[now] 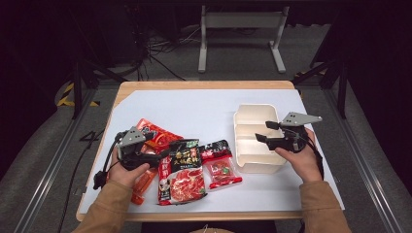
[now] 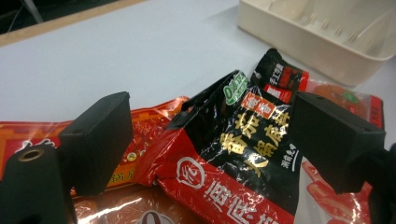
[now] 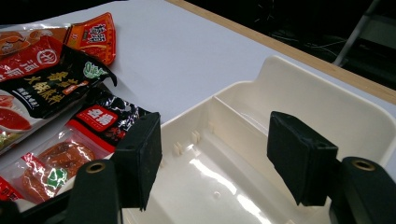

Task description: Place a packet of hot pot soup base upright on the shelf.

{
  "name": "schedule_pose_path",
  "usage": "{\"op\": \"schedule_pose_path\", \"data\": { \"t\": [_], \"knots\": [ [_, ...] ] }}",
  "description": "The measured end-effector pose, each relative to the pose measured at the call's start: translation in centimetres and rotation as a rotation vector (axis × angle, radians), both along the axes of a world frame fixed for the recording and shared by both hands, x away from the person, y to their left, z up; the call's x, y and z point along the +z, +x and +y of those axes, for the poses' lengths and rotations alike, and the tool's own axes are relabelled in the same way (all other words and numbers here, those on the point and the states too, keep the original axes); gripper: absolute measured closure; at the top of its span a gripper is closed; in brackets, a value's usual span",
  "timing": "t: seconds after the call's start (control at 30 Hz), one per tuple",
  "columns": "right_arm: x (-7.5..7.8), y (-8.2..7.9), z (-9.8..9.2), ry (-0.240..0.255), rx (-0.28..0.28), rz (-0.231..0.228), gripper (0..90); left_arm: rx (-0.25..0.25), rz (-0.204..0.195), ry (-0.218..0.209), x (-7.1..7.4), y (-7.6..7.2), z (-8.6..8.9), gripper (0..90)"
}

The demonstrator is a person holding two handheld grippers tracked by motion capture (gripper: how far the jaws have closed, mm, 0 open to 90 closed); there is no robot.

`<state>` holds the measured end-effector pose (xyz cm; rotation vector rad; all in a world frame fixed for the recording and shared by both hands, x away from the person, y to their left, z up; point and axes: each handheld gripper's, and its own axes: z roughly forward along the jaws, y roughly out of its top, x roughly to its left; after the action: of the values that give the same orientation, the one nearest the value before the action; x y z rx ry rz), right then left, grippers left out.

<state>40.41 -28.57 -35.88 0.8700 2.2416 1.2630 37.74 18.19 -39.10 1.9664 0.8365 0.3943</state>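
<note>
Several sauce packets lie in a loose pile at the table's left front. The biggest is a black and red packet [image 1: 180, 170] [image 2: 233, 149] [image 3: 42, 93]. My left gripper [image 1: 163, 154] [image 2: 212, 126] hovers open over its top edge, the jaws apart on either side without touching it. A small packet with a black top and clear window [image 1: 221, 162] [image 2: 289, 79] [image 3: 84, 135] lies between the big one and a cream divided bin [image 1: 252, 116] [image 2: 327, 42] [image 3: 299, 93]. My right gripper [image 1: 265, 132] [image 3: 217, 140] stands open above the bin's near compartment, with nothing between its jaws.
An orange-red packet [image 1: 154, 133] [image 2: 149, 116] [image 3: 93, 32] lies behind the pile, and another orange one [image 1: 141, 187] sits under the left hand. A white sheet [image 1: 194, 107] covers the wooden table. A metal stand [image 1: 240, 22] is on the floor beyond.
</note>
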Motion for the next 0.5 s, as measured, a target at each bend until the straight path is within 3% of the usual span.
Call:
{"op": "schedule_pose_path", "data": {
  "t": [0.23,0.5],
  "knots": [
    [-0.1,0.0,0.1,-0.002,0.004,0.004,35.6,0.021,0.036,0.036,-1.1,0.5,-0.4,15.8],
    [-0.3,0.1,0.3,-0.008,0.009,0.013,35.4,0.044,0.148,0.094,-2.9,1.7,-0.9,16.2]
  ]
}}
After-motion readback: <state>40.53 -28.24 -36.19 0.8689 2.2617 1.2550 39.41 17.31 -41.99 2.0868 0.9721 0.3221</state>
